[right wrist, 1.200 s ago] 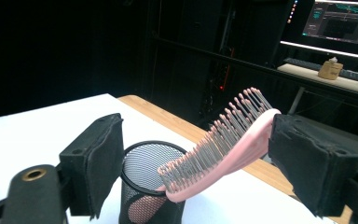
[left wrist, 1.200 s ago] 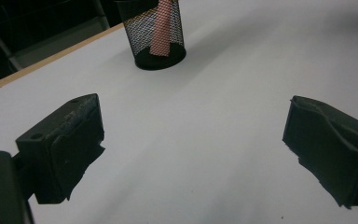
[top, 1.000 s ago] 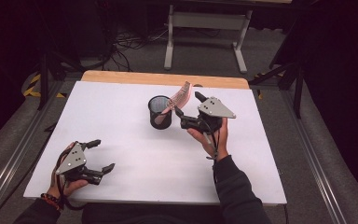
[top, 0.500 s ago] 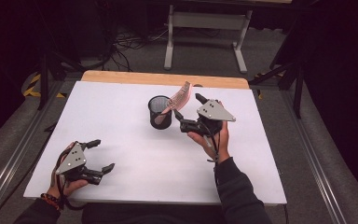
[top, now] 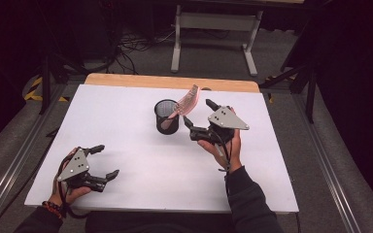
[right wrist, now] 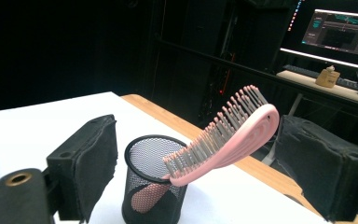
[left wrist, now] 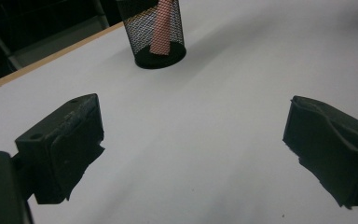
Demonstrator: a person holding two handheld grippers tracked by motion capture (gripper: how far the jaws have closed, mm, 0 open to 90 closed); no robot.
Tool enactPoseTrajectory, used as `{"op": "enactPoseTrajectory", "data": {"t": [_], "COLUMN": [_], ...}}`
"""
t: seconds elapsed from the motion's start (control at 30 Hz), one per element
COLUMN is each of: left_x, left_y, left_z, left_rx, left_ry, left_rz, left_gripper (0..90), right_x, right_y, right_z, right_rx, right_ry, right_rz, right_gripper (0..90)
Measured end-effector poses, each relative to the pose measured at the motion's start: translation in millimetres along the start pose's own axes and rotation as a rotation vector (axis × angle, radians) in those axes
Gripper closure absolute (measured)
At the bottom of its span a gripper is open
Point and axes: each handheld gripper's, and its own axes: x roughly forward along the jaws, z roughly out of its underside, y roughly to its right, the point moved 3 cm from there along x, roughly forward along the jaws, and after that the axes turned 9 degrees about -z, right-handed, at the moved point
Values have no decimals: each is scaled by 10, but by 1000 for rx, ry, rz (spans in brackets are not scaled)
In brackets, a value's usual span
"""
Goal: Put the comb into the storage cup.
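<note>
A black mesh cup (top: 166,117) stands on the white table (top: 126,111), just behind its middle. A pink hairbrush (top: 188,101) leans in the cup, handle down, with its bristled head sticking out to the right. My right gripper (top: 198,116) is open just right of the cup. In the right gripper view the hairbrush (right wrist: 223,135) hangs between the spread jaws, which do not touch it, above the cup (right wrist: 142,186). My left gripper (top: 108,161) rests open near the front left. Its view looks across bare table to the cup (left wrist: 158,32).
A wooden strip (top: 175,82) runs along the table's far edge. Behind it stand a grey metal stand (top: 213,24) and cables on the floor. A lit monitor (right wrist: 342,32) glows on a desk in the dark room.
My right gripper has drifted slightly toward the person, away from the cup. The brush, the cup and the left gripper have not moved.
</note>
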Motion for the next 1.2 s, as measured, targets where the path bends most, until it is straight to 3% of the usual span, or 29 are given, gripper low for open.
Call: {"op": "enactPoseTrajectory", "data": {"t": [0.67,1.2], "left_x": [-13,-19], "left_y": [-19,-19], "left_z": [3,-2], "left_rx": [-1,2], "left_ry": [-2,3], "left_rz": [6,1], "left_gripper": [55,55], "right_x": [-117,-234], "right_y": [-136,-106], "right_z": [42,143], "right_rx": [-56,-78], "right_ry": [-17,-30], "right_rz": [-5,-4], "right_gripper": [106,106]}}
